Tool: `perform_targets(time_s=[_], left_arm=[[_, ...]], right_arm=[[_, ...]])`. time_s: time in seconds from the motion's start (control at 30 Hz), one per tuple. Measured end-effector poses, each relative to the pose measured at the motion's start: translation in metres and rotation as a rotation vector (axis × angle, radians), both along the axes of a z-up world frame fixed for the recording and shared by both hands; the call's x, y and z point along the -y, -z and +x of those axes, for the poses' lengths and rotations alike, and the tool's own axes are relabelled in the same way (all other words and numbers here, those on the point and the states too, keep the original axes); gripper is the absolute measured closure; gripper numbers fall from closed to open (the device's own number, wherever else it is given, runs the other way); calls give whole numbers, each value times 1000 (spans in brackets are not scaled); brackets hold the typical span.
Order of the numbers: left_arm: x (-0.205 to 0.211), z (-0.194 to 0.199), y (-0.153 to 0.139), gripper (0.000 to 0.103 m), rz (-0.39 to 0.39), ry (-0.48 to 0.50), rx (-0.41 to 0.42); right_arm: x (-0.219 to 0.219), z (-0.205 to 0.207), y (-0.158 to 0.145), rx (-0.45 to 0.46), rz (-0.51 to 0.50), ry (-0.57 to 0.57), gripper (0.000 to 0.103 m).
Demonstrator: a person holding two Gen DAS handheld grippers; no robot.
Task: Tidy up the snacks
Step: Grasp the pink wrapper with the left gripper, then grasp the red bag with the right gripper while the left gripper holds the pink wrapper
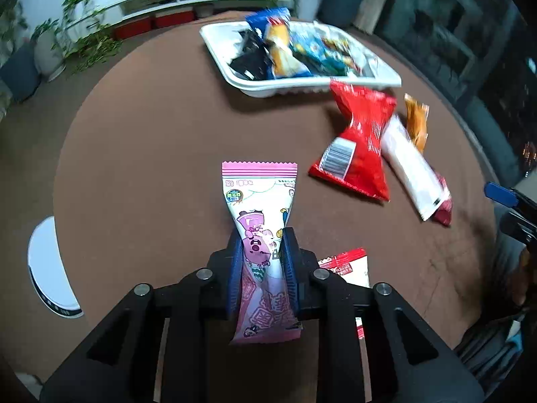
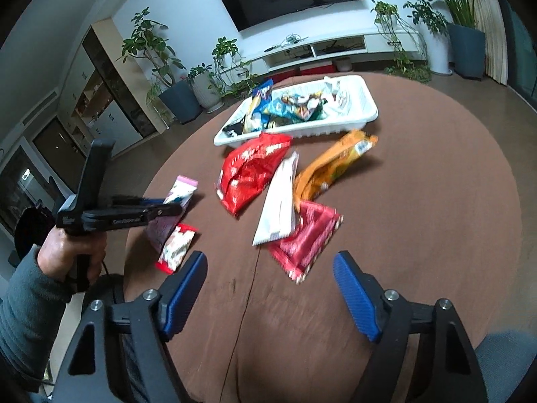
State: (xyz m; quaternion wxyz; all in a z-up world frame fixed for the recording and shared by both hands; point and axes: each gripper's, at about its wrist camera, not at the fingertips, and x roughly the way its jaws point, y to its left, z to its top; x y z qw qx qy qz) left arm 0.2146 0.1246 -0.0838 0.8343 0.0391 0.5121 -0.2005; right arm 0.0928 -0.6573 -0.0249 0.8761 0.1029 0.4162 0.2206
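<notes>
My left gripper (image 1: 261,245) is shut on a pink snack packet (image 1: 258,201) and holds it above the brown round table (image 1: 151,154); it also shows in the right wrist view (image 2: 178,208) with the packet (image 2: 181,191). A white tray (image 1: 295,85) at the far side holds several snack packets. Loose on the table lie a red bag (image 1: 359,141), a white packet (image 1: 412,164), an orange packet (image 1: 416,121) and a small red-and-white packet (image 1: 349,265). My right gripper (image 2: 268,288) is open and empty above the table's near side, short of a dark red packet (image 2: 305,238).
A white stool (image 1: 50,268) stands to the left of the table. Potted plants (image 2: 188,77), a TV shelf (image 2: 335,50) and cabinets stand behind the table. A seam (image 2: 248,295) runs across the tabletop.
</notes>
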Motion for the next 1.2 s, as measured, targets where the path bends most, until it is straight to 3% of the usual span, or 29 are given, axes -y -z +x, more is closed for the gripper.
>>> perform_targets(time_s=[0.13, 0.37, 0.5, 0.8, 1.03, 1.2], left_arm=[[-14, -14, -11, 82, -103, -47, 23], [-23, -42, -21, 82, -225, -108, 50], [-24, -44, -7, 83, -232, -121, 18], [-35, -47, -4, 84, -276, -139, 27], [-47, -56, -9, 84, -338, -149, 34], [-51, -67, -14, 84, -374, -155, 47]], right_arm=[[-17, 22, -8, 8, -46, -56, 30], [-46, 61, 1, -72, -65, -104, 42], [-54, 75, 4, -121, -21, -104, 43], [-86, 97, 9, -195, -13, -77, 42], [-93, 113, 9, -233, -6, 5, 27], [-107, 125, 4, -243, -38, 28, 27]])
